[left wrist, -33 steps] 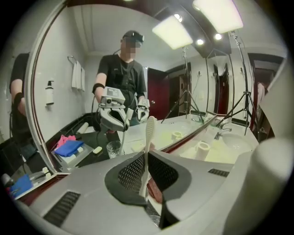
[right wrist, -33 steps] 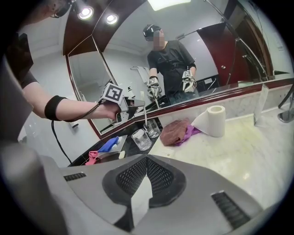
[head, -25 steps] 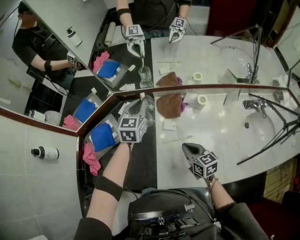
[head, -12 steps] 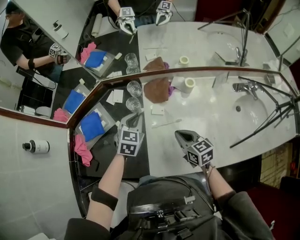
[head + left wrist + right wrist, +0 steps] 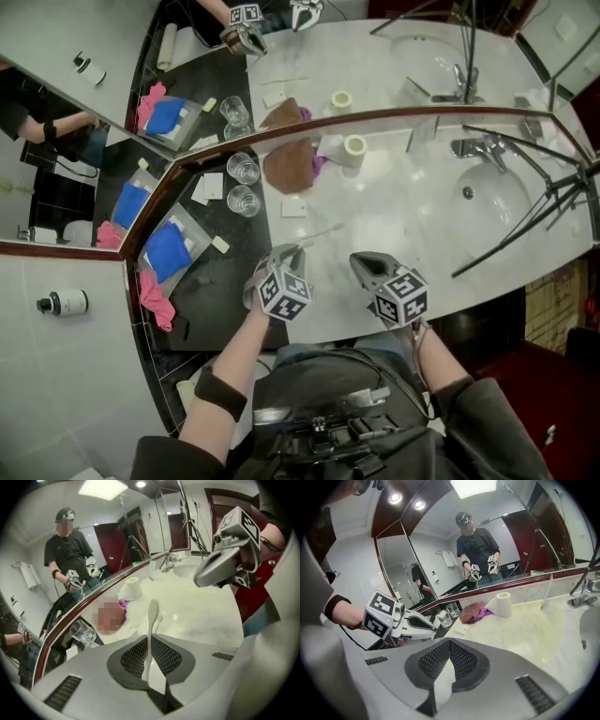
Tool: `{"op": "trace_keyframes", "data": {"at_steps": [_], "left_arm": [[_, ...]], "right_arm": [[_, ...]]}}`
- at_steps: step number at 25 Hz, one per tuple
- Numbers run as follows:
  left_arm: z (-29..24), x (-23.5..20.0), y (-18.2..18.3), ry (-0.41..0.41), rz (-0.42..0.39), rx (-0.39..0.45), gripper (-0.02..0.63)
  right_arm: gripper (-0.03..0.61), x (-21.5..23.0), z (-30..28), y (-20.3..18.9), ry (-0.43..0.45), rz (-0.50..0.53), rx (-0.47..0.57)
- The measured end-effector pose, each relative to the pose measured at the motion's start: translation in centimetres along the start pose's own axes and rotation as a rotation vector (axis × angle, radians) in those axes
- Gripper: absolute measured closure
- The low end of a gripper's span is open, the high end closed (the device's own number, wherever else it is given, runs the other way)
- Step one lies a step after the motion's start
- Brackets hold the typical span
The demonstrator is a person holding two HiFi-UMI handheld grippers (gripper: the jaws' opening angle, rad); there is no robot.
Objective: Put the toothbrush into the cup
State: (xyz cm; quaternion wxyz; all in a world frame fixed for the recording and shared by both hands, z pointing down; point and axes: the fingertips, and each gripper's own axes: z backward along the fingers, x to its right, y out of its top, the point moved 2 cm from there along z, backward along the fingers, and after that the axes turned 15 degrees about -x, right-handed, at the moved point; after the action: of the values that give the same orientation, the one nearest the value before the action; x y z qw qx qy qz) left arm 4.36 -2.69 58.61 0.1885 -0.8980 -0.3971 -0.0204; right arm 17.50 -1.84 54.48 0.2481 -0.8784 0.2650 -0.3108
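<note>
My left gripper (image 5: 291, 253) is shut on a white toothbrush (image 5: 151, 630), whose bristled head sticks out past the jaws. It hovers low over the white counter, tilted downward. Just beyond its tip a second thin white toothbrush (image 5: 321, 231) lies flat on the counter. Two clear glass cups (image 5: 242, 200) stand on the black counter strip by the mirror, to the far left of the left gripper. One cup (image 5: 84, 632) shows in the left gripper view. My right gripper (image 5: 362, 265) is shut and empty, level with the left one and to its right.
A brown cloth (image 5: 289, 169) and a paper roll (image 5: 353, 147) sit against the mirror. The sink (image 5: 497, 192) with its faucet (image 5: 466, 148) and black tripod legs (image 5: 525, 202) fill the right. A blue pack (image 5: 169, 248) and pink cloth (image 5: 155, 300) lie at the left.
My left gripper has left the glass cups and come down toward me and right, onto the white counter, still holding the toothbrush. The right gripper has shifted slightly.
</note>
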Motion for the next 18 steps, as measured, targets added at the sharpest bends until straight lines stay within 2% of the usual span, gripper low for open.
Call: {"op": "trace_keyframes", "data": {"at_steps": [4, 10, 18], "left_arm": [[-2.2, 2.9, 0.1, -0.033, -0.084, -0.068, 0.590], [-5.3, 5.9, -0.2, -0.074, -0.167, -0.152, 0.589], [-7.7, 7.6, 0.4, -0.101, -0.205, -0.203, 0.589]], "right_arm": [[0.561, 1.1, 0.7, -1.1, -0.004, -0.022, 0.001], [0.561, 2.6, 2.1, -2.8, -0.020, -0.054, -0.002], [0.561, 4.0, 3.8, -4.3, -0.039, -0.084, -0.005]]}}
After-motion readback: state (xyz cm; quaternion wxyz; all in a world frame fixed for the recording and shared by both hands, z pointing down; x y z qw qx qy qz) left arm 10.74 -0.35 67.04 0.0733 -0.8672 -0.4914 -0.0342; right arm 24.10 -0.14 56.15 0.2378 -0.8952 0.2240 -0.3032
